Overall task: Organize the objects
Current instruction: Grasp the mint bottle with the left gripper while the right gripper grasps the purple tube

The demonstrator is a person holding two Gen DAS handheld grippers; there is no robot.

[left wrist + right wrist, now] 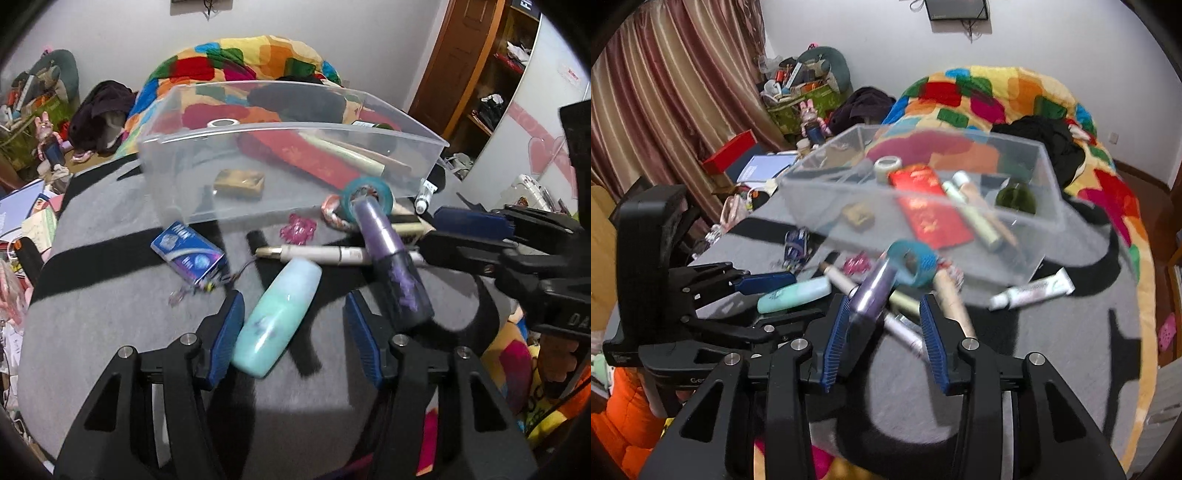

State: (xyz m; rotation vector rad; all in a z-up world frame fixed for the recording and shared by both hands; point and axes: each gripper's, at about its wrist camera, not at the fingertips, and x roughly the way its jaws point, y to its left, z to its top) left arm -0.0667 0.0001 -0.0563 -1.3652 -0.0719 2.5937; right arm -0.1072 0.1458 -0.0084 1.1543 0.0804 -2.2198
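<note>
Mint bottle (277, 315) lengthwise between open left claw (293, 332)

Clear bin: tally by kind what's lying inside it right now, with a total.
Inside the clear bin:
tape roll: 1
red packet: 1
tubes: 2, the pale green tube and the peach tube
tan block: 1
dark green round item: 1
Total: 6

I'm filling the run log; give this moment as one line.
left gripper: open, at mint bottle | right gripper: open, at purple tube | clear bin: partly filled
</note>
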